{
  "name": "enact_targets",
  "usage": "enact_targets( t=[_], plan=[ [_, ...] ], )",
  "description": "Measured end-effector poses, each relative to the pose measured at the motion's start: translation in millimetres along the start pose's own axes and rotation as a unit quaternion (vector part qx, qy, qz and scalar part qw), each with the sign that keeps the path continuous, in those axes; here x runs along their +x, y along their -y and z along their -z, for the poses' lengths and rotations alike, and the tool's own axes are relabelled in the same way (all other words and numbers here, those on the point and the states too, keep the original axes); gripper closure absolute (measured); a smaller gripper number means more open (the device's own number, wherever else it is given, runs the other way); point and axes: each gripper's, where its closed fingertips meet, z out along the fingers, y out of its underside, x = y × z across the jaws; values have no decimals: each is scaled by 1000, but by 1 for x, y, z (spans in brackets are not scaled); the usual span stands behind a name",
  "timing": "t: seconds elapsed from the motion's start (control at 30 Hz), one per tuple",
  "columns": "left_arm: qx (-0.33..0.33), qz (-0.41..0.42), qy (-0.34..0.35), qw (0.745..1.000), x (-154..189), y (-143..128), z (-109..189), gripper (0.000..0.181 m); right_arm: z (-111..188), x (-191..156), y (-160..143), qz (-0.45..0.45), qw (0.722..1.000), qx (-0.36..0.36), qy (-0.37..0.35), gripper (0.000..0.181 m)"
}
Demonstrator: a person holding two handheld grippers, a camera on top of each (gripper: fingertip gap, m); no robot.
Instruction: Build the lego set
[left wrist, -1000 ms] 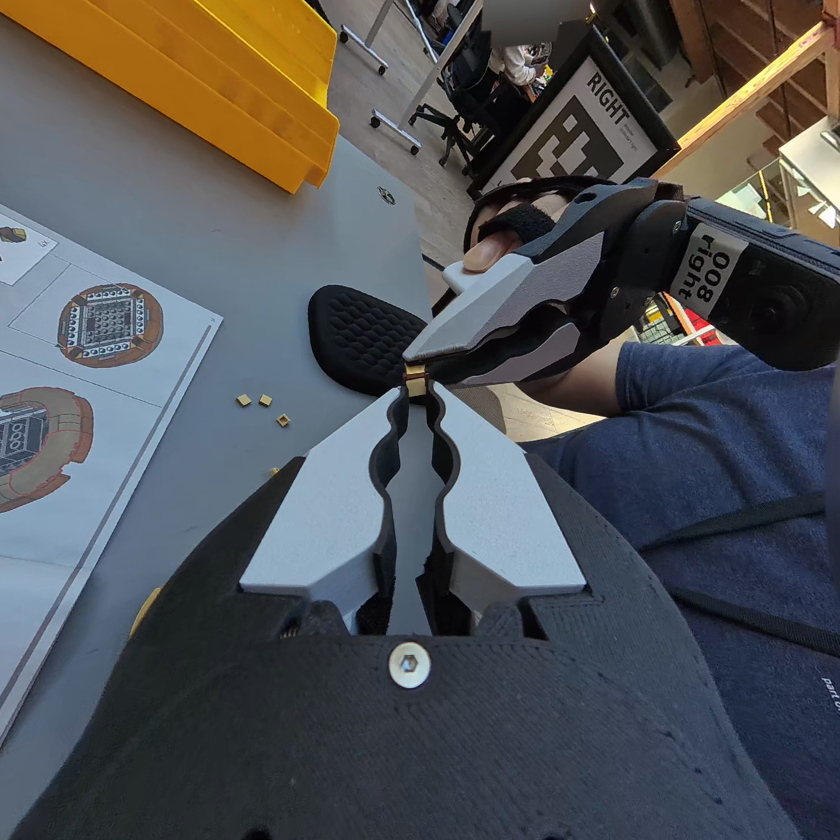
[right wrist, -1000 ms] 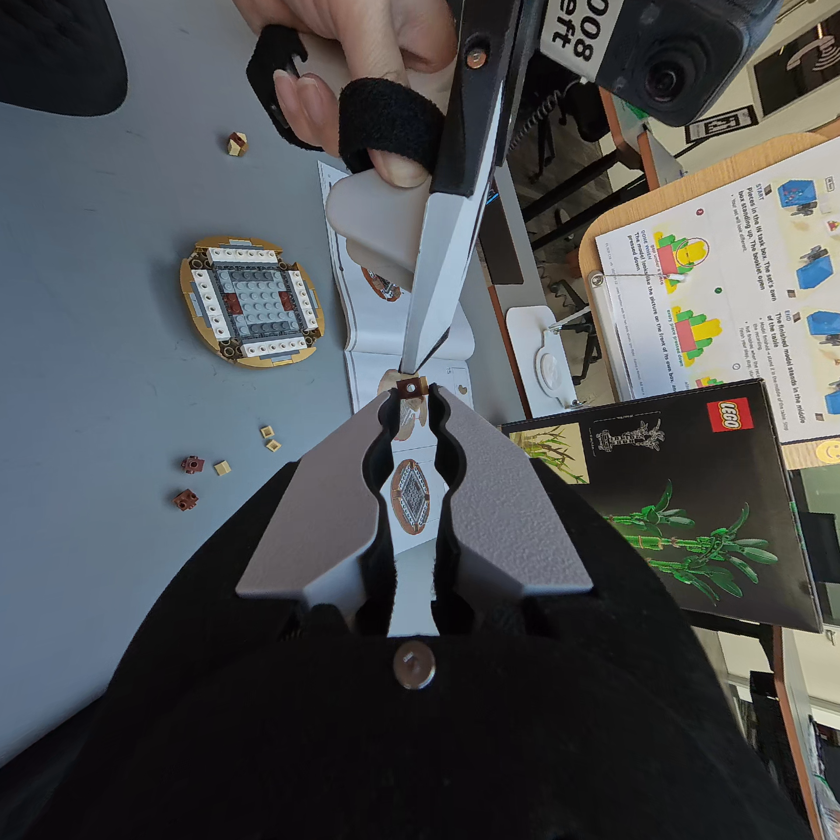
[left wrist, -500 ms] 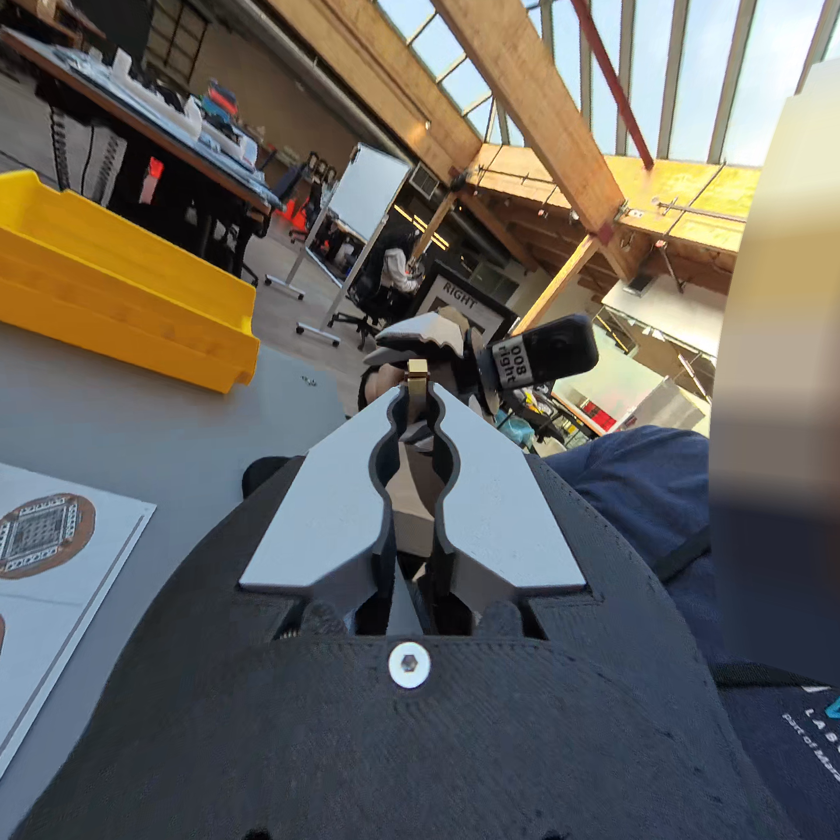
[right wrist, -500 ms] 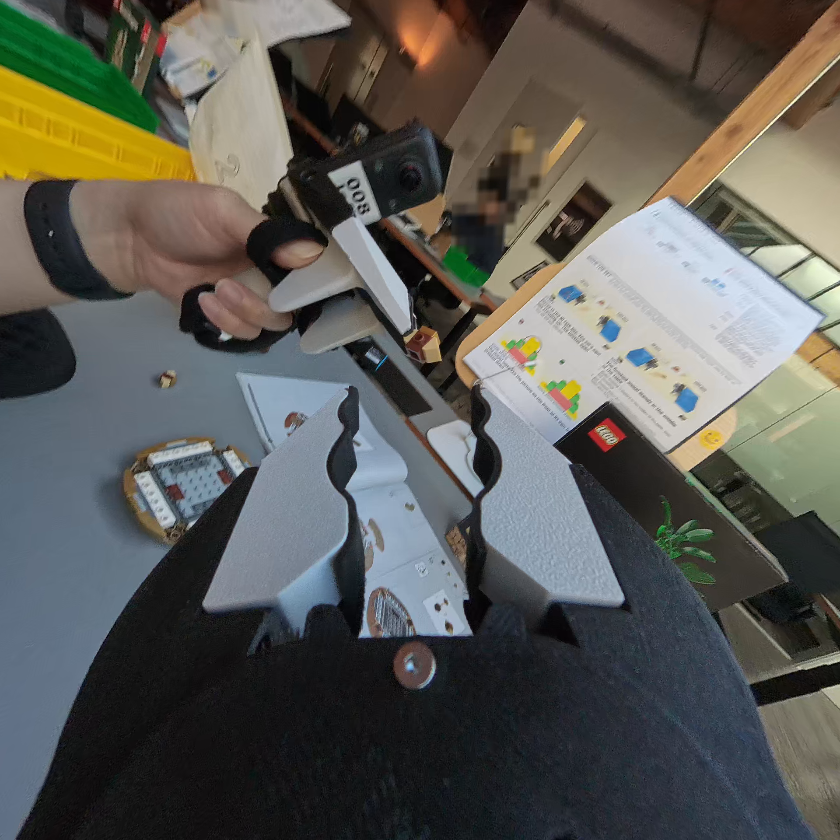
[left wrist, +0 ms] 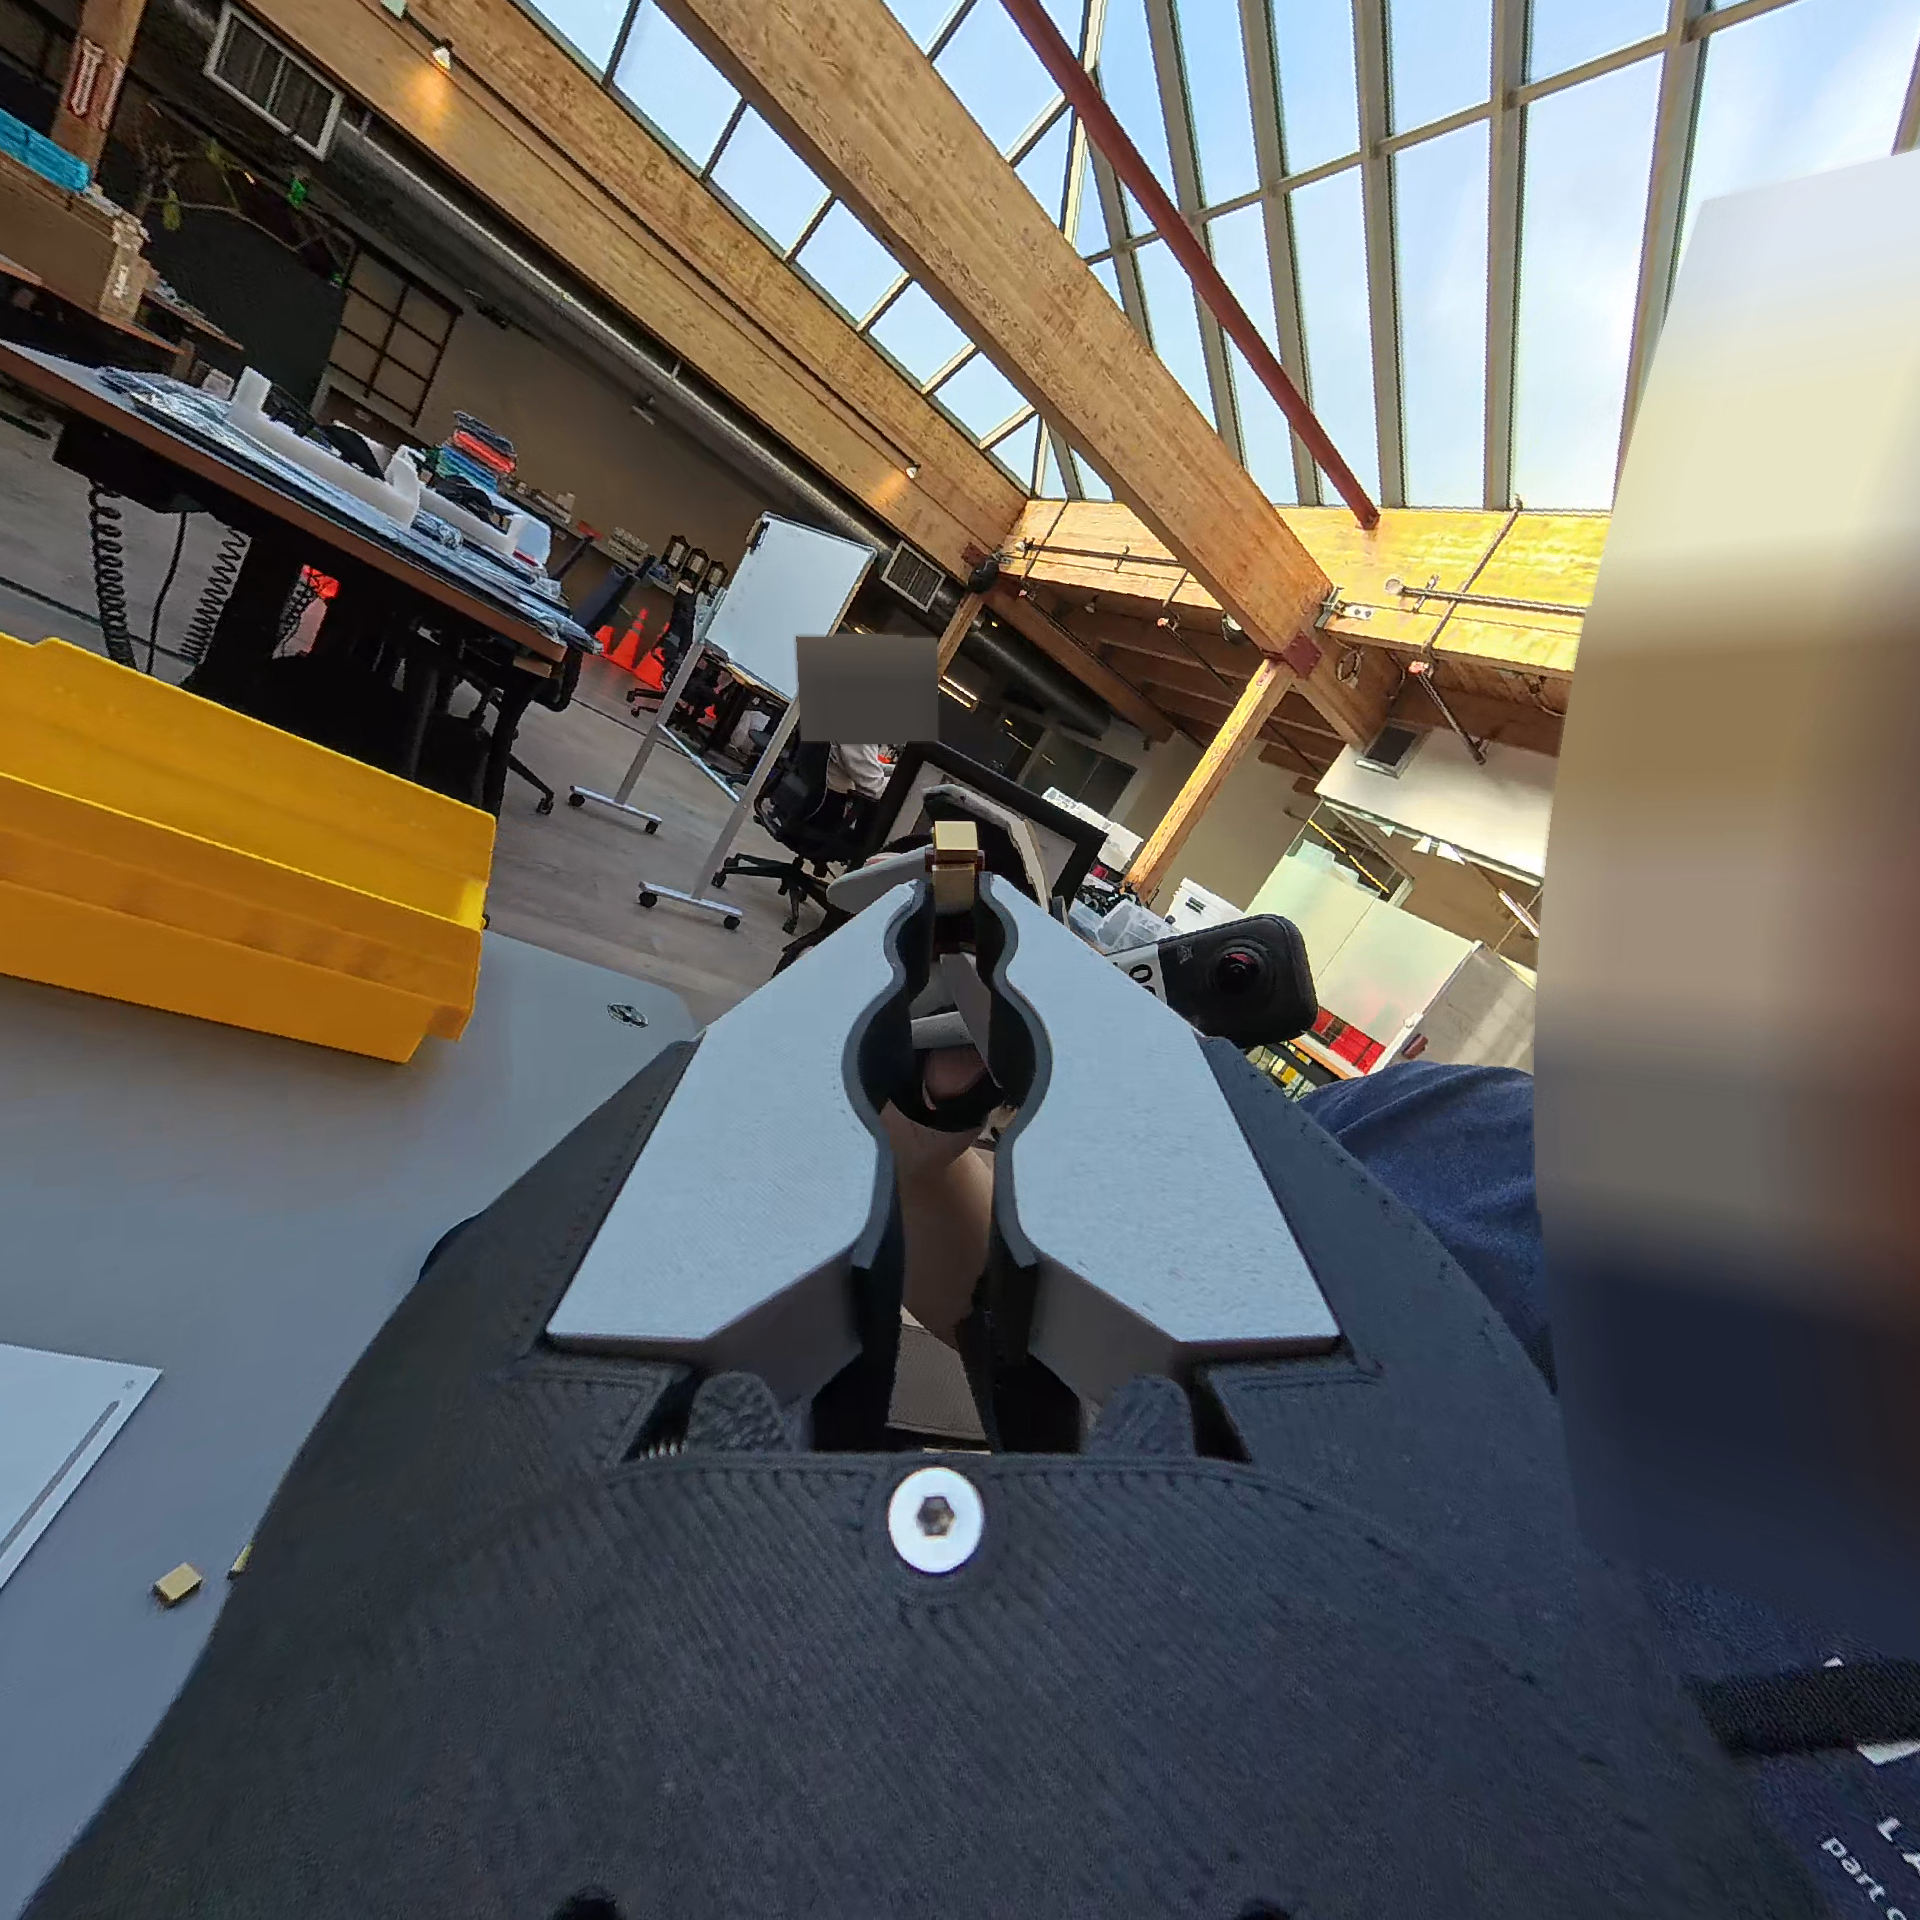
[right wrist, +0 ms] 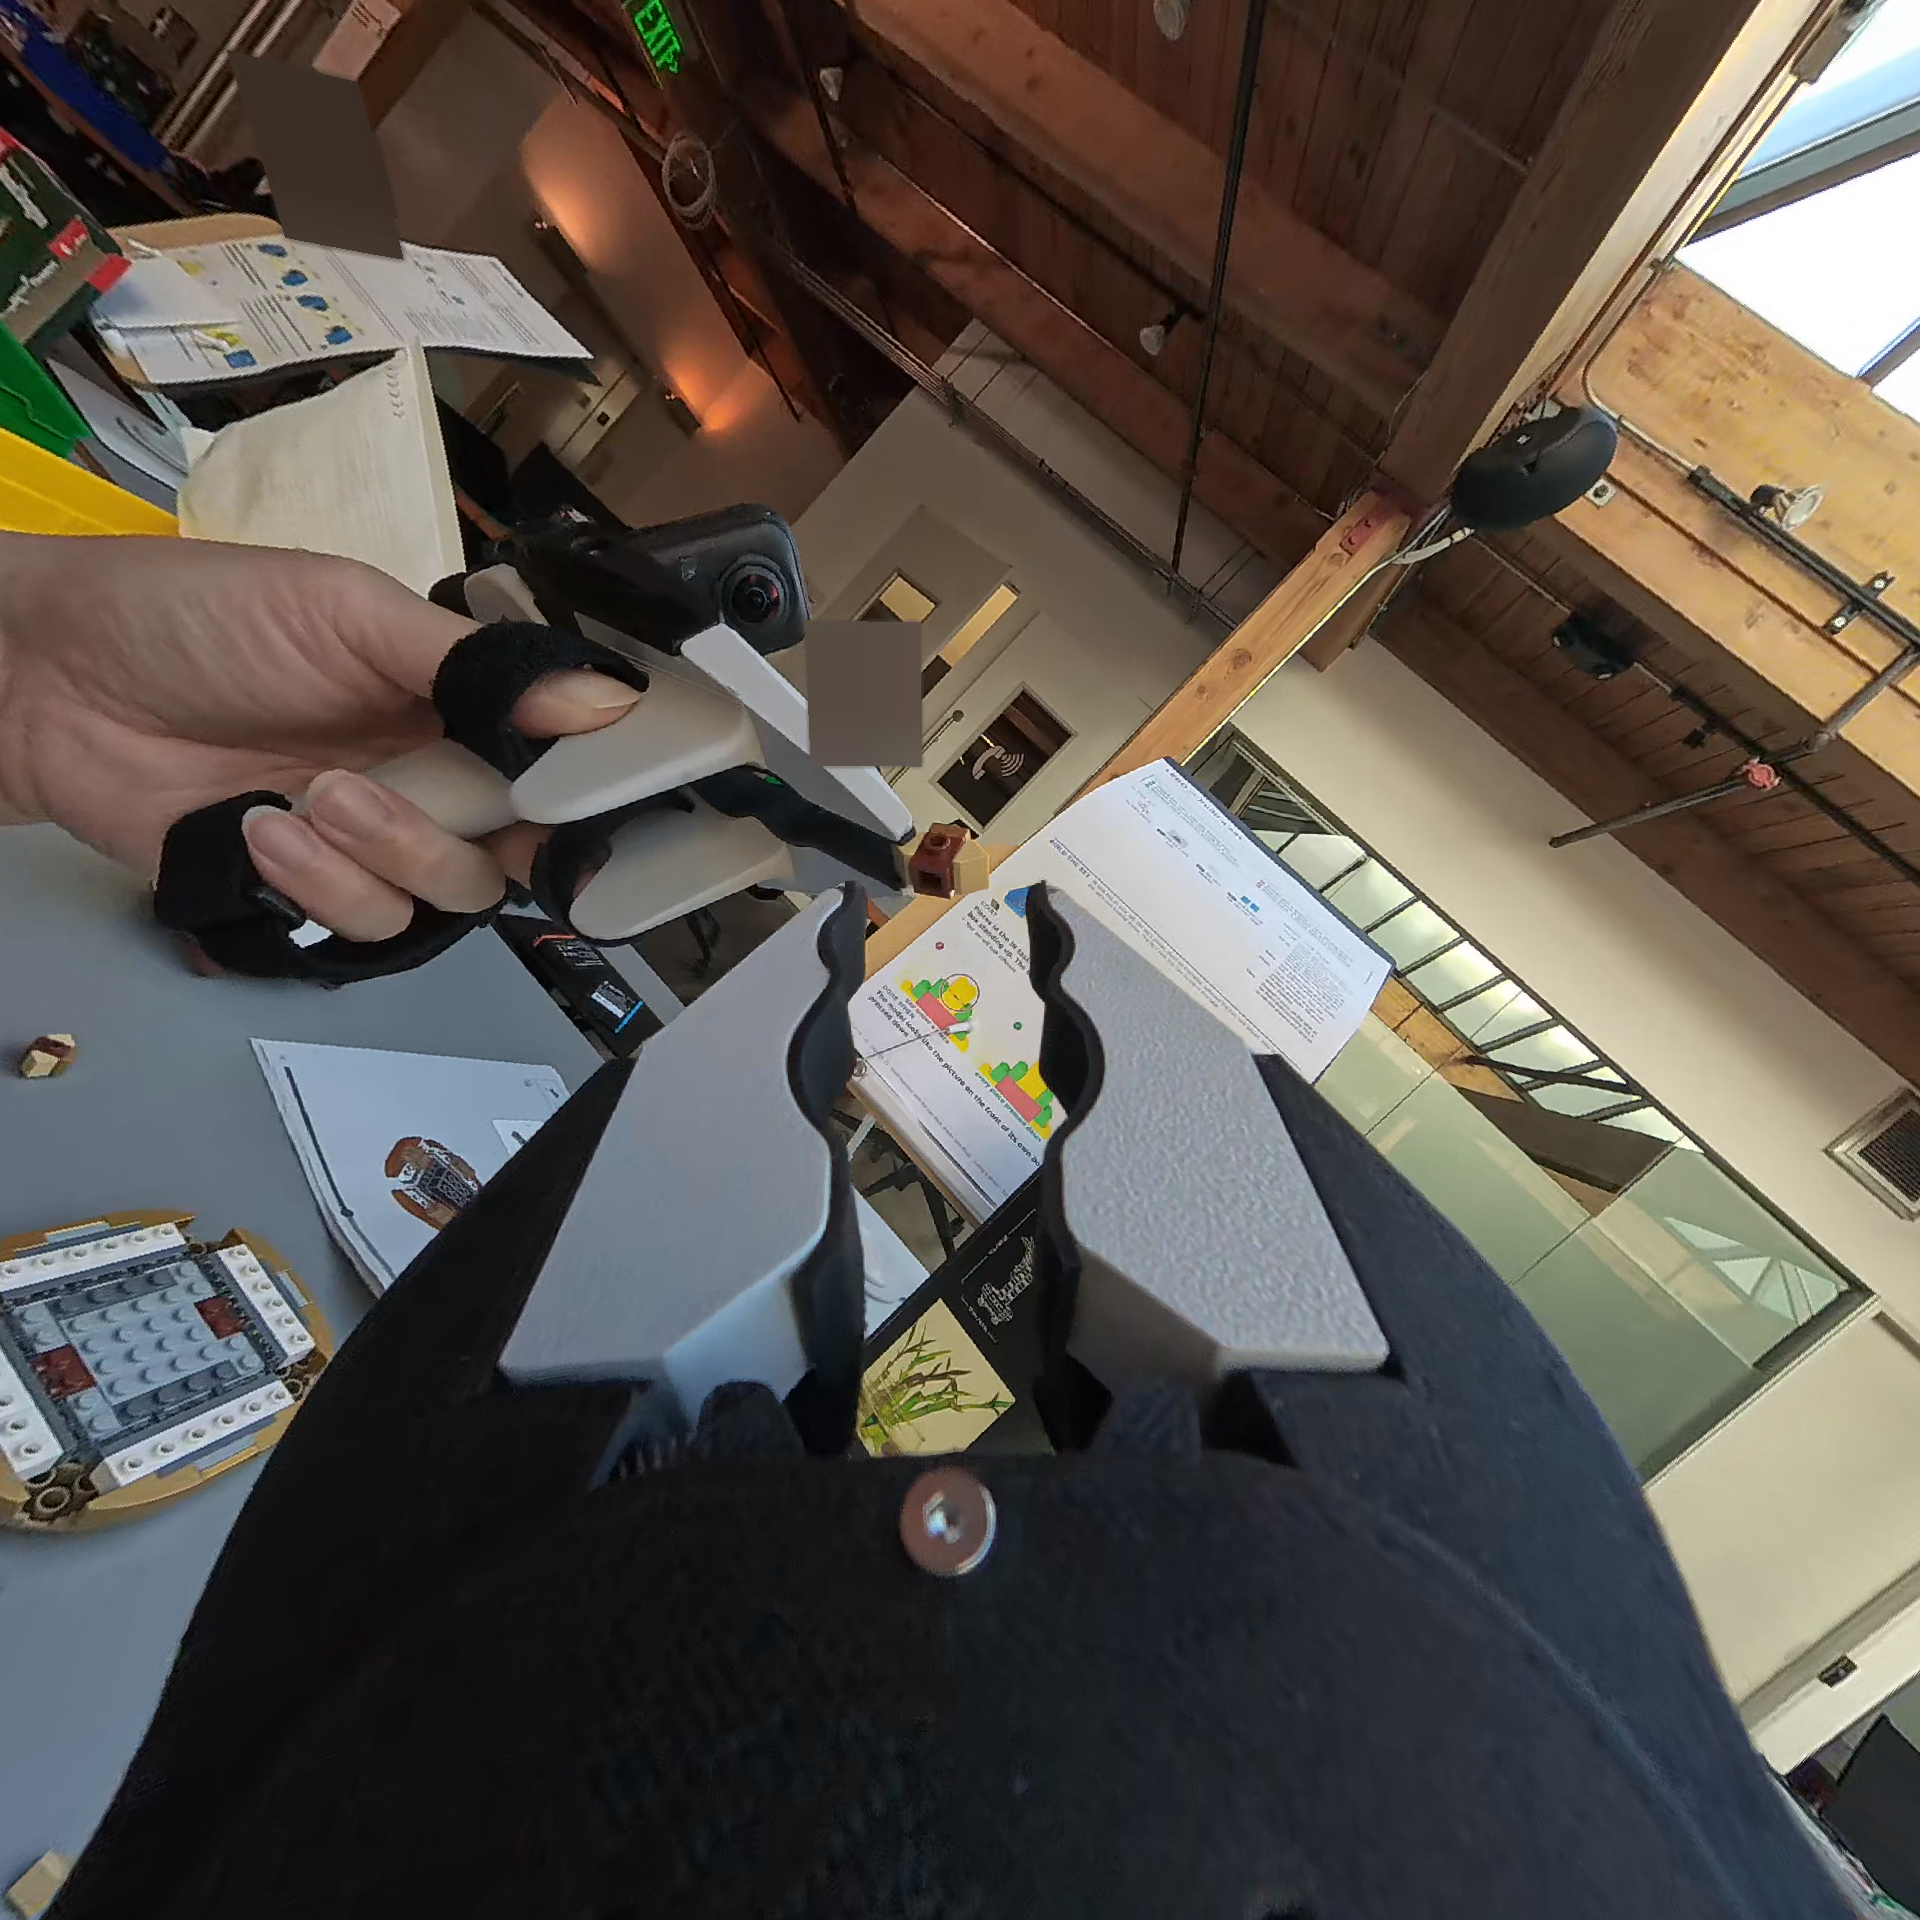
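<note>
Now right claw [right wrist: 943, 902] off brick [left wrist: 955, 858].

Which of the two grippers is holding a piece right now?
The left gripper, shut on a small tan-and-brown piece. The right gripper is open and empty.

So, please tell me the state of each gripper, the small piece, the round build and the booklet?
left gripper: shut on the small piece, raised off the table.
right gripper: open, empty.
small piece: tan and brown, held in the air.
round build: flat on the table, unfinished.
booklet: lying open on the table.
</note>
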Motion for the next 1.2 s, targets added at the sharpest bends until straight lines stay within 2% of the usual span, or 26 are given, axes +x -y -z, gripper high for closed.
enact_targets(
  t=[0.37, 0.63, 0.77, 0.87, 0.97, 1.07, 1.2],
  plan=[
    [-26, 2, -6, 1000, 4, -10, -7, 175, 3, -2, 4, 5, 1000, 5, 24, 165],
    [-50, 23, -16, 998, 7, -17, -8, 175, 9, -5, 5, -59, 995, 24, 70, 166],
    [-70, 48, -19, 996, 6, -21, -7, 157, 14, -7, 7, -97, 989, 38, 108, 166],
    [-69, 63, -33, 995, 8, -20, -6, 156, 16, -12, 6, -99, 985, 34, 136, 166],
    [-85, 77, -31, 993, 5, -26, -8, 158, 17, -20, 2, -83, 984, 22, 158, 166],
    [-97, 76, -33, 992, 4, -31, -8, 171, 18, -26, 0, -78, 982, 15, 174, 166],
    [-113, 76, -18, 991, -2, -36, -6, 172, 19, -31, -6, -78, 979, 2, 188, 166]
  ],
)
